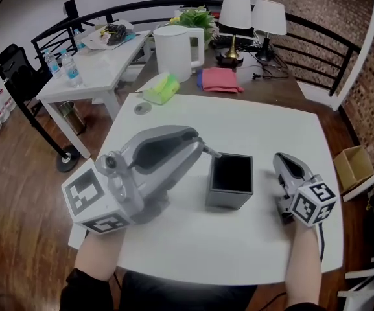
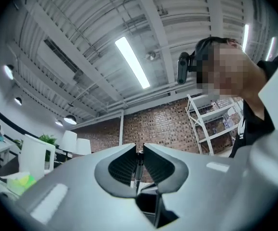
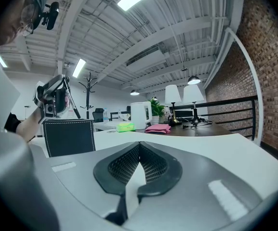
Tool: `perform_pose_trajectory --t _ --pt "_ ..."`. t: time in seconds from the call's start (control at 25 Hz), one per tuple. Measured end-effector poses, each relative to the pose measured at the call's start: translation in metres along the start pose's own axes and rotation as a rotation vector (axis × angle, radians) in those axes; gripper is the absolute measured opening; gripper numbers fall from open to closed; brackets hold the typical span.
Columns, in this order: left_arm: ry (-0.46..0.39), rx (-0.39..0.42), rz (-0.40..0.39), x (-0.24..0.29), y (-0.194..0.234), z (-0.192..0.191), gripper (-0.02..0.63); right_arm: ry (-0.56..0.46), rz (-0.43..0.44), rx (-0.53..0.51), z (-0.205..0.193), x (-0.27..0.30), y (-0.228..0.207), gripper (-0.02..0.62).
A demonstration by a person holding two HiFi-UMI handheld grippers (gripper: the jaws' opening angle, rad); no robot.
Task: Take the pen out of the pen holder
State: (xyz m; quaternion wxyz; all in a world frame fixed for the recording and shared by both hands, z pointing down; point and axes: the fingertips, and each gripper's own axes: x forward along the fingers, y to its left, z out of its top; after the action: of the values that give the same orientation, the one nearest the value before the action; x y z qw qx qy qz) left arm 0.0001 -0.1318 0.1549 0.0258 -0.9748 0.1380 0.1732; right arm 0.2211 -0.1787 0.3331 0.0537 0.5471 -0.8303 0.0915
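Note:
A black square pen holder (image 1: pixel 231 181) stands on the white table (image 1: pixel 264 125); in the right gripper view the holder (image 3: pixel 69 136) is at the left. My left gripper (image 1: pixel 201 147) is raised just left of the holder's top and shut on a thin dark pen (image 1: pixel 212 153). In the left gripper view the pen (image 2: pixel 138 165) runs up between the nearly closed jaws of the left gripper (image 2: pixel 138 150), which tilts toward the ceiling. The pen's lower part is hidden. My right gripper (image 1: pixel 281 159) rests on the table right of the holder, shut and empty (image 3: pixel 139 145).
Behind the table a brown desk holds a white kettle (image 1: pixel 174 52), a pink cloth (image 1: pixel 220 80), a green object (image 1: pixel 161 88) and two lamps (image 1: pixel 236 18). A small disc (image 1: pixel 142 108) lies at the table's far left. A cardboard box (image 1: pixel 354 166) sits on the floor at the right.

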Motion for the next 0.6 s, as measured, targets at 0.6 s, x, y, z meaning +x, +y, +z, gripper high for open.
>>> perform_pose_trajectory --t 0.6 --pt "0.208 0.033 0.520 -0.055 0.128 -0.079 0.048 -0.002 -0.001 0.002 -0.001 0.001 -0.002 0.012"
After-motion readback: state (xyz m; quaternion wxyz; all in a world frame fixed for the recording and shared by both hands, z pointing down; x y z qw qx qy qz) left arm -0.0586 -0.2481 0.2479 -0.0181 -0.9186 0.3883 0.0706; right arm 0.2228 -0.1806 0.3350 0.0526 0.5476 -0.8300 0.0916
